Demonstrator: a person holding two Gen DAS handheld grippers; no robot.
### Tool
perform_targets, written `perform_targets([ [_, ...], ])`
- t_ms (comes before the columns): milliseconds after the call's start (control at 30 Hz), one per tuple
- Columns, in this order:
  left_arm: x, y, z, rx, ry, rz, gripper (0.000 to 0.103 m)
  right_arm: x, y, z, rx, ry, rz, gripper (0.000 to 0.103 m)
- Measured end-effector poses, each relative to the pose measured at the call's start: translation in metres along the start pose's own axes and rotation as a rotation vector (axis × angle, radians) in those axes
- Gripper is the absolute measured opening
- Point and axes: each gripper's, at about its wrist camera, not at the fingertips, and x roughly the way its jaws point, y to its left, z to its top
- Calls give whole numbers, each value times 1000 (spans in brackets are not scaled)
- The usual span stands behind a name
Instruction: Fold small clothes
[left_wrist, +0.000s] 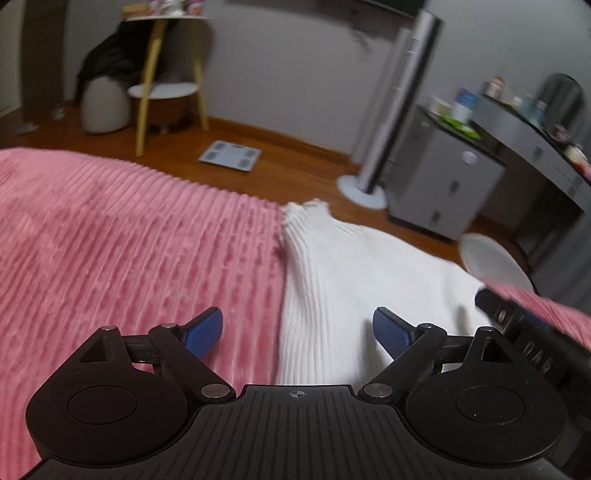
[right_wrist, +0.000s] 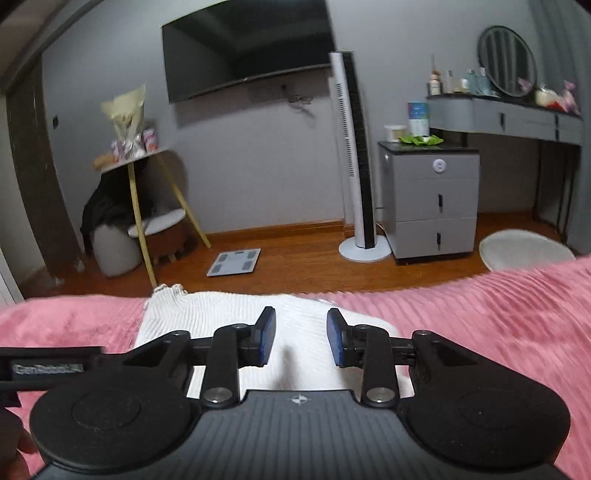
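Note:
A white ribbed knit garment (left_wrist: 354, 269) lies flat on the pink ribbed bedspread (left_wrist: 129, 229), its frayed corner at the bed's far edge. My left gripper (left_wrist: 297, 330) is open wide and empty, straddling the garment's left edge just above the bed. The right gripper's body shows in the left wrist view (left_wrist: 528, 332), at the garment's right side. In the right wrist view the garment (right_wrist: 229, 314) lies ahead and below. My right gripper (right_wrist: 301, 338) is open and empty, over the garment's right part. The pink bedspread (right_wrist: 480, 321) spreads to both sides.
Beyond the bed's far edge is wood floor with a bathroom scale (right_wrist: 234, 262), a tower fan (right_wrist: 356, 158), a grey drawer unit (right_wrist: 434, 199), a round white rug (right_wrist: 524, 249) and a side table with yellow legs (right_wrist: 147, 206). A television (right_wrist: 247, 48) hangs on the wall.

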Motion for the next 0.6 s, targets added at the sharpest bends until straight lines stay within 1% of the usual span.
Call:
perform_targets([
  [67,16,-3,-1,-2,-22,28,97,20,6,-2,-40,28,-18,31],
  [100,25,-7,-4,16,-8,53,98,28,8,-4,-60,47,-34,32],
  [133,35,-10,-7,37,9,60,99,36,6,-9,-75,59,-46,33],
  [167,42,-11,-13,58,6,62,103,40,5,-15,-81,59,-58,36],
  [200,45,-13,-20,88,-26,86,103,45,0,-20,-78,59,-68,40],
  [233,47,-15,-26,123,-60,92,103,48,-5,-25,-64,52,-64,43],
  [267,47,-16,-30,144,-83,99,103,53,-8,-28,-51,50,-64,48],
  [300,49,-17,-33,153,-97,103,103,57,-9,-31,-48,49,-74,55],
  [333,53,-17,-34,155,-94,107,103,61,-11,-35,-44,39,-78,57],
  [367,55,-17,-34,156,-90,111,103,65,-14,-39,-29,37,-87,63],
  [400,56,-20,-33,167,-88,123,103,69,-18,-41,-6,37,-86,69],
  [467,49,-28,-31,201,-87,149,103,72,-22,-37,17,58,-90,70],
  [500,43,-29,-29,211,-78,152,103,70,-21,-35,10,65,-94,73],
  [567,22,-26,-28,211,-50,162,103,55,-20,-28,16,73,-99,77],
  [600,9,-21,-32,204,-49,146,103,43,-20,-24,19,65,-101,79],
])
